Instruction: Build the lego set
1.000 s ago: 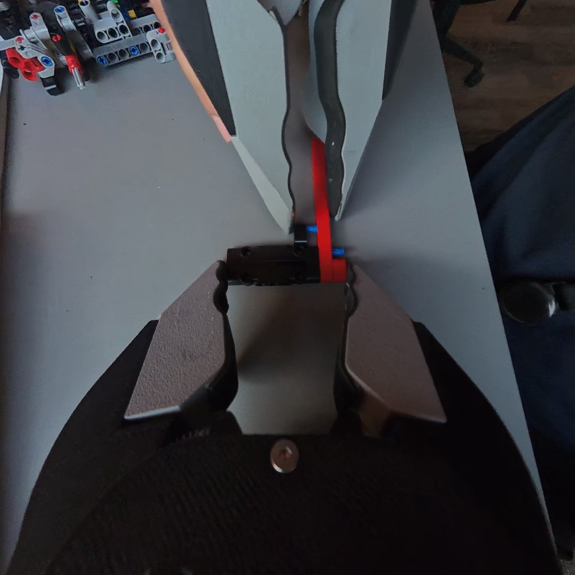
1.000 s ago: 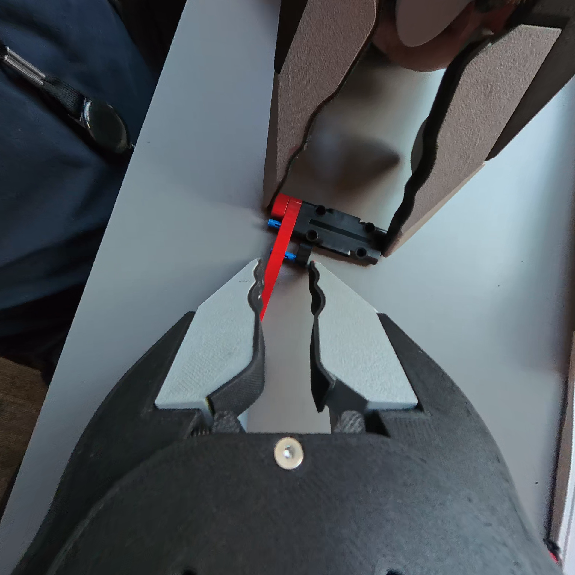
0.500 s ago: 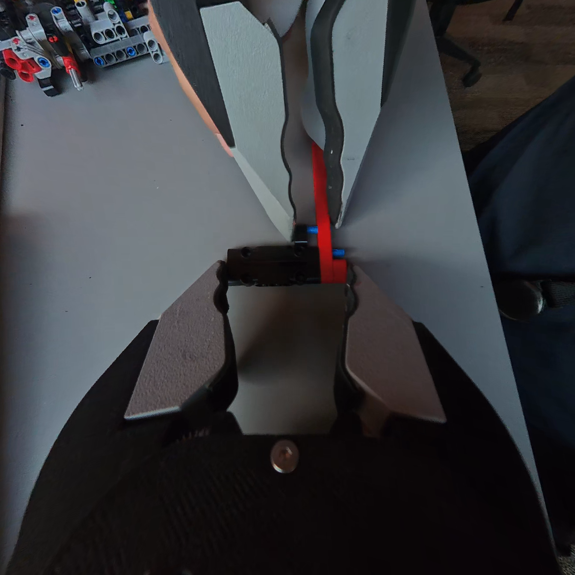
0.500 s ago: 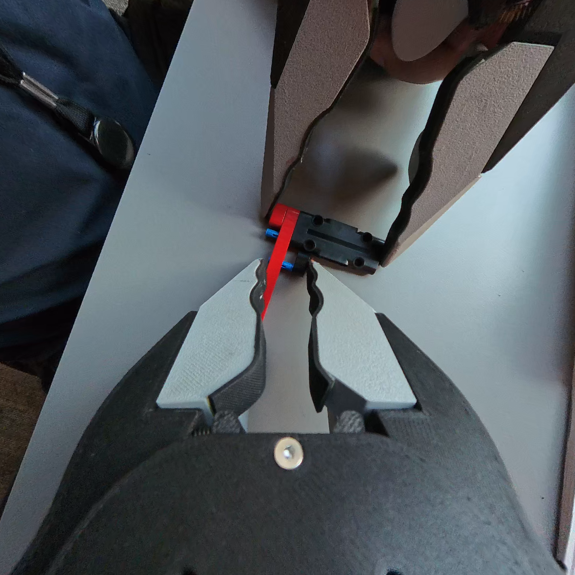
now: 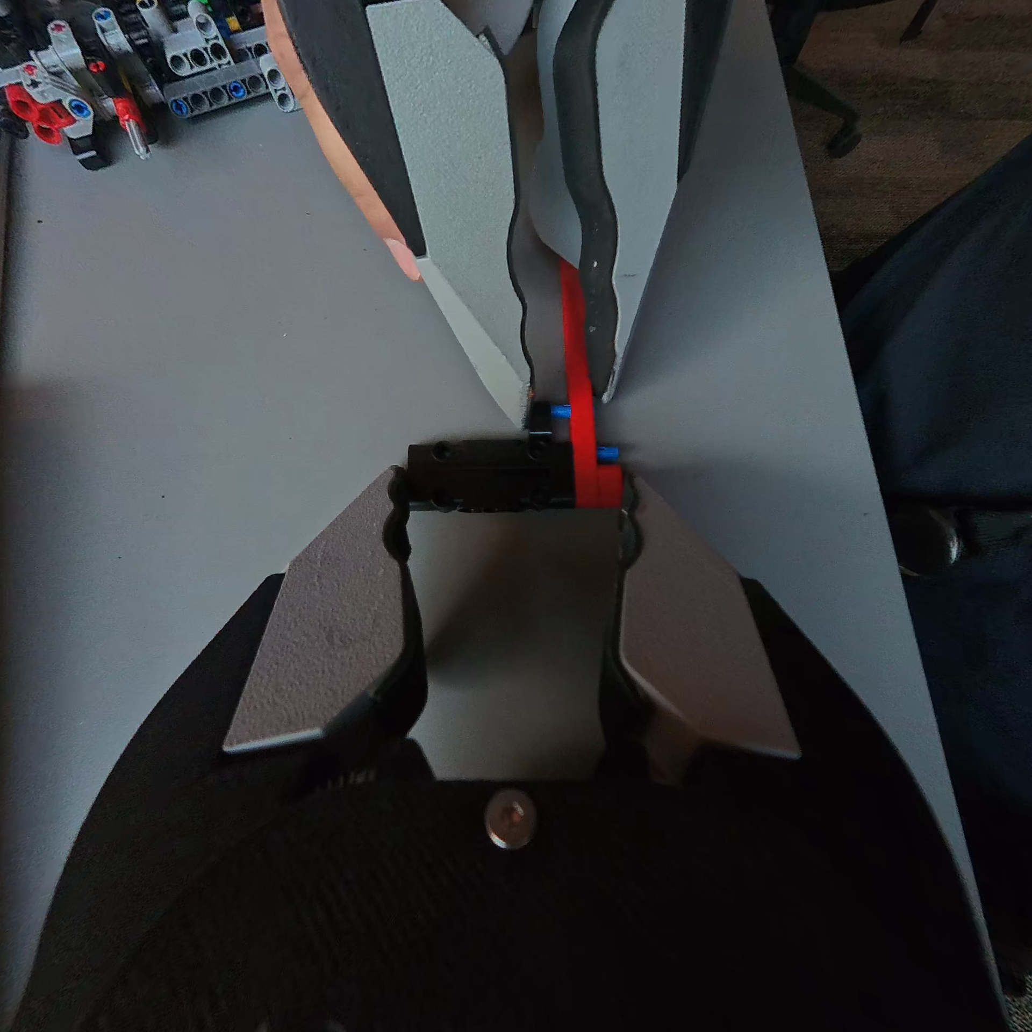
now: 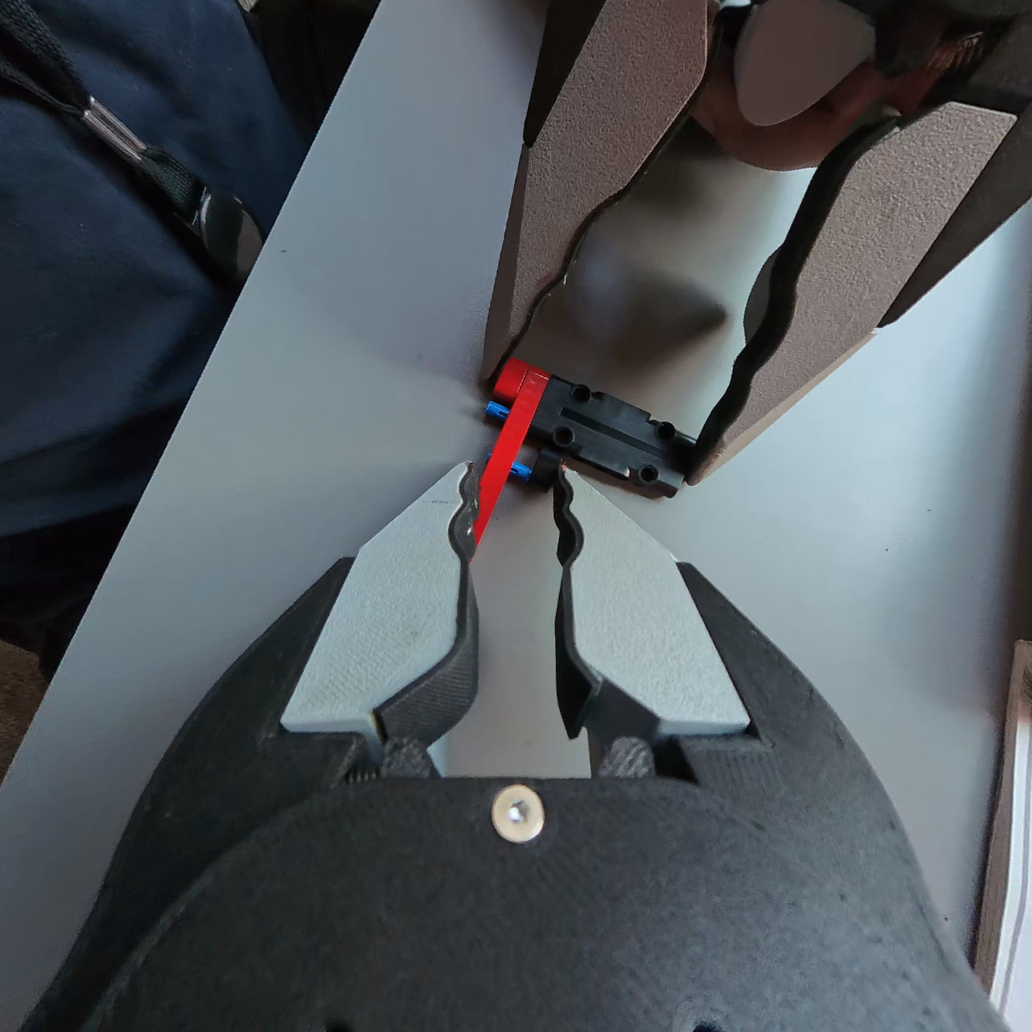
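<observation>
My left gripper (image 5: 511, 491) spans the block (image 5: 491, 474) crosswise on the table (image 5: 167, 391); my right gripper (image 6: 516, 480) faces it, the beam (image 6: 505, 458) between its fingers; loose parts (image 5: 139, 72) lie far behind.

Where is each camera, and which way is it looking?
Left wrist view: sits on the left gripper, looks along its fingers at the black block between their tips on the grey table; a dark sleeve at right.
Right wrist view: sits on the right gripper, looks the opposite way at the red strip; a dark sleeve at left.
Both share: the block, the strip, blue pins and each other's fingers.
</observation>
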{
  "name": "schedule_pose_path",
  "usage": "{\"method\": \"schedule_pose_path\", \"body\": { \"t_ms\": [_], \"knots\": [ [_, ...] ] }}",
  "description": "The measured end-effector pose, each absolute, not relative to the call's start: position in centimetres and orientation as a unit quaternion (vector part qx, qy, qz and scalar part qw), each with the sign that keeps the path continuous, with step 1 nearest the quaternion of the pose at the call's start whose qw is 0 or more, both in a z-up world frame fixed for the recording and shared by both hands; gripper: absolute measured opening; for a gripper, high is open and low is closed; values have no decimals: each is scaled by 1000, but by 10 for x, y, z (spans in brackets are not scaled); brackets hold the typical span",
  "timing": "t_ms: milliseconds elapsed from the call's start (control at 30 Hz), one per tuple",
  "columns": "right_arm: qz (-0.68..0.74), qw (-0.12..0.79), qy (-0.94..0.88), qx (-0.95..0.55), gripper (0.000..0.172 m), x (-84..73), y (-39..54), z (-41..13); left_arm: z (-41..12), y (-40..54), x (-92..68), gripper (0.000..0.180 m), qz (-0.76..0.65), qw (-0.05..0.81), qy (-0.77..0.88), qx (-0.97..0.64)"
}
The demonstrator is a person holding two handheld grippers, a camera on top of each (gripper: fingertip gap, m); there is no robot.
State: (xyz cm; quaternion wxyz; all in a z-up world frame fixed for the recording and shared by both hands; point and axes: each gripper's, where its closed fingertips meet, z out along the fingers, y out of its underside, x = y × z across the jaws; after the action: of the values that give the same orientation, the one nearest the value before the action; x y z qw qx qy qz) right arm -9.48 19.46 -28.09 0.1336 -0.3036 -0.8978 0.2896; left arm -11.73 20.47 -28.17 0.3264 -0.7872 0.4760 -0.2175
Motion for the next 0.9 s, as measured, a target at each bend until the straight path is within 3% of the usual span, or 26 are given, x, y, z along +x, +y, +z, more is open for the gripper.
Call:
{"method": "schedule_pose_path", "body": {
  "t_ms": [467, 633, 900],
  "knots": [
    [285, 145, -891, -324, 17, -95, 192, -280, -282, 208, -120, 74, -219, 324, 465, -794],
    [316, 112, -846, -415, 16, -96, 196, -279, -282, 210, -121, 74, -216, 327, 458, -798],
    [308, 225, -779, -498, 36, -93, 210, -262, -282, 220, -127, 75, -194, 340, 431, -813]
  ]
}}
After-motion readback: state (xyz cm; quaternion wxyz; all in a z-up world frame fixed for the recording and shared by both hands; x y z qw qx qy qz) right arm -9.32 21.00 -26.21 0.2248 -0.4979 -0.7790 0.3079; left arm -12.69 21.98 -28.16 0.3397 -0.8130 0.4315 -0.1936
